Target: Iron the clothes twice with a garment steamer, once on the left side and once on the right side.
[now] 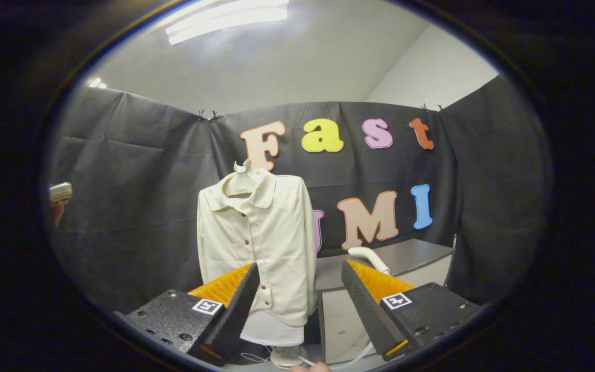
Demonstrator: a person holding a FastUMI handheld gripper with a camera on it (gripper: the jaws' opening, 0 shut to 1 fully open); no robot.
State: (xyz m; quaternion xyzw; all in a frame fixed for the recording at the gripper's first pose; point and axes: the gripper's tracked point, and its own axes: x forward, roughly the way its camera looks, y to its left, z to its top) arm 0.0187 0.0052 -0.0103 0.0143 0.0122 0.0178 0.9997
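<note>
My claw (300, 299) is open and holds nothing. The cream shirt (256, 243) hangs just ahead of my fingers. The steamer (369, 257) lies on the grey table (421, 256), beyond my right finger. I think no ironing has begun; both sides are left. The steamer's cord is hard to follow.

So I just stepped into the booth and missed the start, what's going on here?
A person is holding a hand-held tool, its fingers open and gripping nothing. Just beyond the fingers a cream jacket hangs on a hanger over a stand. The garment steamer lies on a grey cabinet to the jacket's right, untouched. So steaming has not begun; the tool is facing the jacket and the steamer.
</note>
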